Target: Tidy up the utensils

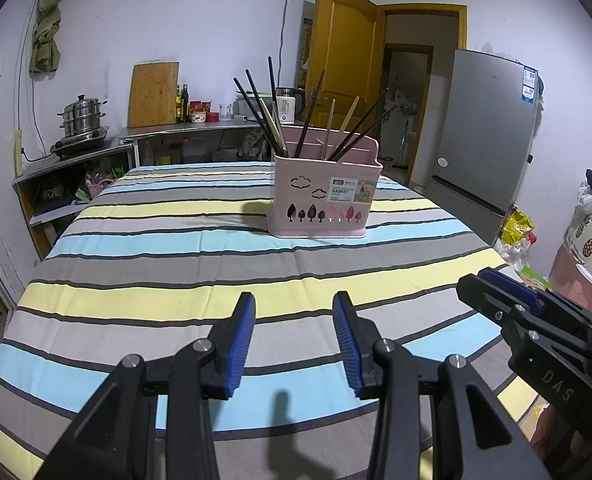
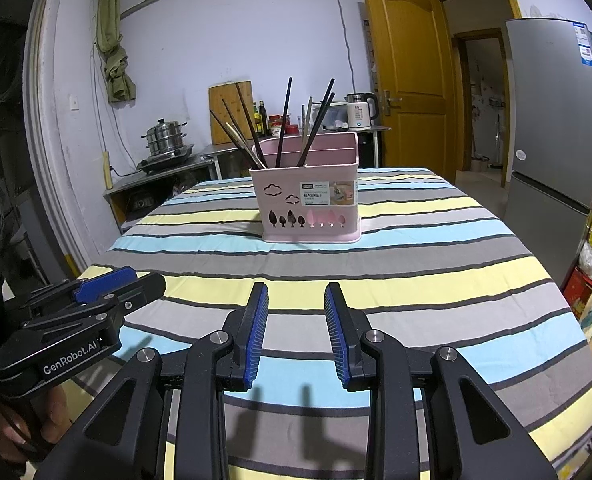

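Left wrist view: left gripper (image 1: 294,300) and right gripper (image 2: 296,290) gape empty, well short of basket (image 1: 324,196).

The basket (image 2: 309,200) looks like smooth matt pink plastic with a glossy paper label. It stands on the striped cloth tablecloth (image 2: 416,280), matt and slightly creased. Behind the basket, a wooden cutting board (image 1: 153,94) and a shiny metal steamer pot (image 1: 82,116).

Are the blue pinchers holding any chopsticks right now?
No. The left gripper and right gripper are both open and empty. The chopsticks all stand in the pink basket.
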`<state>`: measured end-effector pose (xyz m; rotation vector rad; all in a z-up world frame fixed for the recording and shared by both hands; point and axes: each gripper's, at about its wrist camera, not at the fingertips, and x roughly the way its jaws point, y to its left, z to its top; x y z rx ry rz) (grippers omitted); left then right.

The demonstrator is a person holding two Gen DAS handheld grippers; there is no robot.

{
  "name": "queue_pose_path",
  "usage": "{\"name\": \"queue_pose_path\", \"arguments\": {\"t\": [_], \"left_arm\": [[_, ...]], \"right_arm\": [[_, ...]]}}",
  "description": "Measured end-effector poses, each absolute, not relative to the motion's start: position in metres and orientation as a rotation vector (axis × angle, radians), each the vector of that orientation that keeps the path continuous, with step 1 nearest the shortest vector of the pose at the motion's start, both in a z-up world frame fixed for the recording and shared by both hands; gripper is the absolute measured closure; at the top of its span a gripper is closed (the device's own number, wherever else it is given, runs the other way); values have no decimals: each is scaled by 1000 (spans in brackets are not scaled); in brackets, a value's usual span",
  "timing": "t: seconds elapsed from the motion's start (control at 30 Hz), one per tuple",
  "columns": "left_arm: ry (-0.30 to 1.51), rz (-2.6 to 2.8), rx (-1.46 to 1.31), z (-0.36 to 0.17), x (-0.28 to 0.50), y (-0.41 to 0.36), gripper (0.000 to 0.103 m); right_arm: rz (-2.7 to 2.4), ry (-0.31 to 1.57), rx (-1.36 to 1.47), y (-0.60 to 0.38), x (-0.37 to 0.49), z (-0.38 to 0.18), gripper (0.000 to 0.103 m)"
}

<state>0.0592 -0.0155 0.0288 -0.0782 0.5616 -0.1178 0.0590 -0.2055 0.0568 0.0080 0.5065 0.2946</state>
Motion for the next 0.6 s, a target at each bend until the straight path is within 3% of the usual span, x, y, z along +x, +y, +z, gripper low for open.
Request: {"name": "queue_pose_path", "arguments": {"t": [0.6], "left_arm": [[567,-117,-81,27,60,-14,61]], "right_arm": [[295,511,10,-206,59,55,73]]}}
